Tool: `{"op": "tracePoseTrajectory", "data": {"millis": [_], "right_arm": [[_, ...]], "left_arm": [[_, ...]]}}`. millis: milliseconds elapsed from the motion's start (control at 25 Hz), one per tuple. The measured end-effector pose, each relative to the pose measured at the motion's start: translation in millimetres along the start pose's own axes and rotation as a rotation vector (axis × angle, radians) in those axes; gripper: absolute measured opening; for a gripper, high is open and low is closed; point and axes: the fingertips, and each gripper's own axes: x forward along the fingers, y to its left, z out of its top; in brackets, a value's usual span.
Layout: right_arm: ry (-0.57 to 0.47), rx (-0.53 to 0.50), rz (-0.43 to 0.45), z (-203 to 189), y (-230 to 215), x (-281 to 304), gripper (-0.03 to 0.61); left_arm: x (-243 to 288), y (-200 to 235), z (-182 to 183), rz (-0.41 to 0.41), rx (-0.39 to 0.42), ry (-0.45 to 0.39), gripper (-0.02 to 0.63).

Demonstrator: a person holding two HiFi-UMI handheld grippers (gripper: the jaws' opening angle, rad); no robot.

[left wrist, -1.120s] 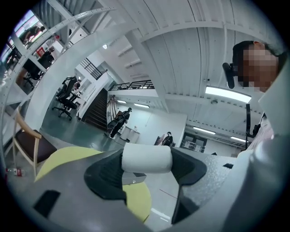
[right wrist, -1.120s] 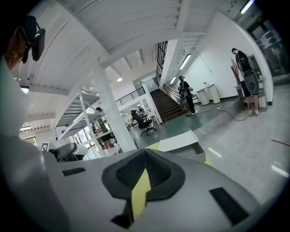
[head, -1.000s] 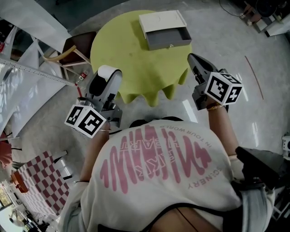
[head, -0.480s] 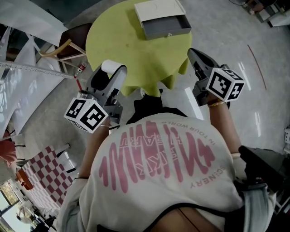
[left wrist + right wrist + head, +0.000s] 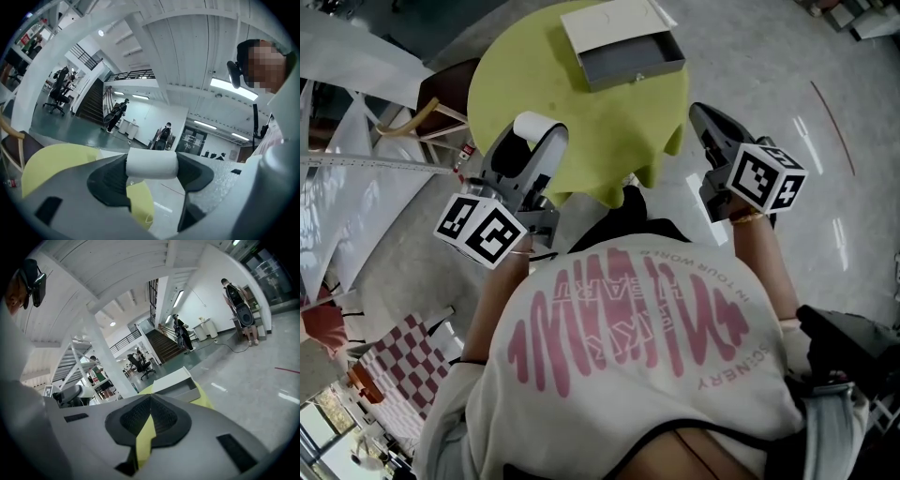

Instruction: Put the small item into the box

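Left claw point(image 5: 151, 165) pinches the small white roll point(image 5: 528, 124) by the counter's point(image 5: 581, 112) near edge, seemingly ready for the open box point(image 5: 630, 58) at upper centre; right claw point(image 5: 149, 399), pressed together, hangs empty.

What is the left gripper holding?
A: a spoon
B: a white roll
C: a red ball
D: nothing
B: the white roll sits clamped end to end between the jaws of the left gripper.
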Motion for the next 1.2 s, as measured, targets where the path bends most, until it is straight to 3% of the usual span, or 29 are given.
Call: {"op": "tracePoseTrajectory", "data": {"millis": [240,600,760,960,1200], "right_arm": [[-0.003,0.044,-0.051,0,-26,7,0.006],[0.025,0.048,-0.097,22,-69,39,0.006],[0.052,0.067,-0.105,26,-85,57,0.006],[0.086,0.093,-0.119,25,-105,75,0.006],[0.134,0.107,-0.133,13,-121,91,0.006]], "left_arm": [[40,8,-7,-0.04,0.015,0.058,0.307],[117,35,-5,-0.085,0.004,0.081,0.307],[145,52,-9,-0.072,0.002,0.105,0.307],[174,72,-22,-0.038,0.082,0.173,0.307],[198,94,-40,-0.027,0.079,0.224,0.307]]}}
